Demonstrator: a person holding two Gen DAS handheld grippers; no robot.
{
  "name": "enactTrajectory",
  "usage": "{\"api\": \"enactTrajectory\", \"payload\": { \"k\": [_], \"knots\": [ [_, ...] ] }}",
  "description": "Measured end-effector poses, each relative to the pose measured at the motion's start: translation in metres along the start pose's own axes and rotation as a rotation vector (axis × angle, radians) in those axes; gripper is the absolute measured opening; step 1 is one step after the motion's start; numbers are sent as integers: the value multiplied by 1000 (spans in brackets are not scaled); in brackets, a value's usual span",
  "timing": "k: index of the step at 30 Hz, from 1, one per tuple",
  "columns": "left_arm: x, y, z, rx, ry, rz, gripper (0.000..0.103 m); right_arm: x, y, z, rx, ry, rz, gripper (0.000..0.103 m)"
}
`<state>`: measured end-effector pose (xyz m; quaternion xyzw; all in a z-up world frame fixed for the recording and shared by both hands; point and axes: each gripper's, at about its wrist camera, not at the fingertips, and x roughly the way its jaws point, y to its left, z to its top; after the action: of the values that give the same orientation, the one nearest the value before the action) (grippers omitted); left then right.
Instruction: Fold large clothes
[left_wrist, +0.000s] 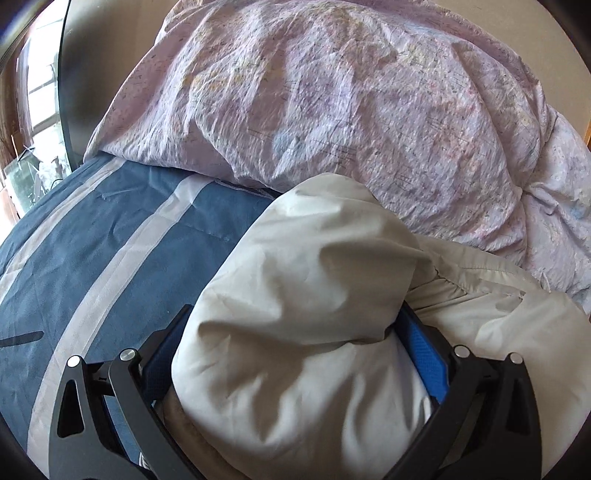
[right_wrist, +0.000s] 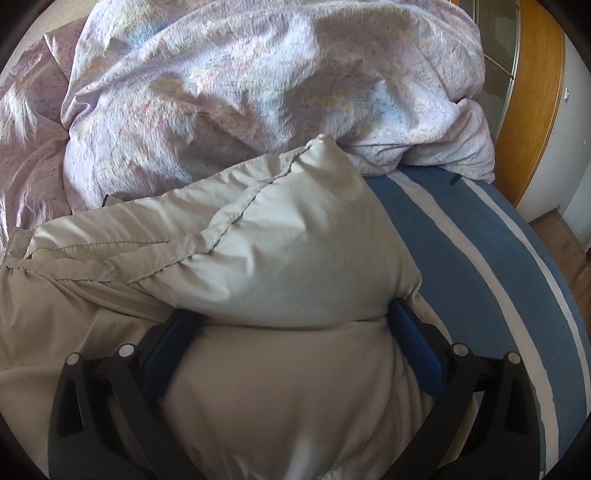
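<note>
Tongs, both pairs, yours: each stands spread wide with a thick roll of the pale grey padded jacket (left_wrist: 295, 295) bulging between its blue pads. Left tongs (left_wrist: 295, 350): fabric fills the whole gap, the left pad half hidden behind the cloth and the right pad (left_wrist: 428, 354) showing beside a fold. Whether those pads truly press the cloth or only flank it, you cannot tell. Right tongs (right_wrist: 291, 343): jaws at their widest, with the padded bulk lying against both pads; a firm clench cannot be confirmed here either.

Item: jacket, light grey to beige, puffy, with a dark stitched seam running diagonally across the upper panel in the right wrist view (right_wrist: 236, 218) and a gathered, elasticated edge at the left. It lies bunched on the bed, its top corner touching the duvet behind.

Item: duvet (left_wrist: 332, 110), lilac with a faint pastel print, heaped and creased across the far half of the bed, overlapping the sheet's far edge.

Item: bed sheet (left_wrist: 92, 240), blue with pale stripes, bare on the outer side of each tongs.

Item: wooden frame with glass panel (right_wrist: 535, 92), at the right edge of the right wrist view, well apart from the jacket.

Item: window (left_wrist: 40, 96), bright, far left.
</note>
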<state>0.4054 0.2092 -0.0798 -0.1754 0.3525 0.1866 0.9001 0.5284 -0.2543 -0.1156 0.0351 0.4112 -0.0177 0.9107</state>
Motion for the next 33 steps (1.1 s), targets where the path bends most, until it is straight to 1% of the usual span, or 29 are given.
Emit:
{"api": "enactTrajectory", "payload": {
  "k": [3,5,6,8,9,10,13,15,17,19,21,24,26,29,31,33],
  "knots": [
    [0,5,2,-2,14,3,102,3,-2,1,-6,20,-3,101],
    [-9,7,0,-4,11,3,102,-4,-5,-1,-10,34,8,101],
    [-19,8,-2,-10,9,-15,102,-11,-10,-3,-5,29,18,101],
    [-41,20,-5,-29,-4,-99,102,-31,-20,-11,20,4,43,101],
    [-53,27,-6,-38,-15,-130,102,-38,-25,-14,36,-7,58,100],
    [-67,32,-10,-47,-29,-149,102,-52,-35,-19,73,-22,86,100],
    [-101,50,-21,-82,-53,-205,102,-82,-68,-34,203,-38,126,101],
    [-121,69,-30,-112,-59,-237,102,-95,-96,-47,326,-22,182,101],
    [-135,82,-41,-142,-58,-246,102,-102,-118,-59,432,-4,251,100],
    [-142,95,-52,-188,-44,-261,102,-106,-136,-75,537,28,314,95],
    [-142,110,-63,-260,-12,-275,102,-102,-146,-87,604,75,356,83],
    [-132,116,-79,-329,42,-299,102,-84,-148,-102,684,171,442,76],
    [-123,113,-90,-360,72,-317,99,-79,-145,-109,714,185,480,73],
    [-113,105,-99,-403,93,-346,91,-71,-138,-110,717,194,482,71],
    [-105,97,-103,-432,105,-379,87,-66,-134,-112,728,207,508,67],
    [-98,88,-104,-451,111,-404,84,-65,-134,-112,733,204,519,66]
  ]
}}
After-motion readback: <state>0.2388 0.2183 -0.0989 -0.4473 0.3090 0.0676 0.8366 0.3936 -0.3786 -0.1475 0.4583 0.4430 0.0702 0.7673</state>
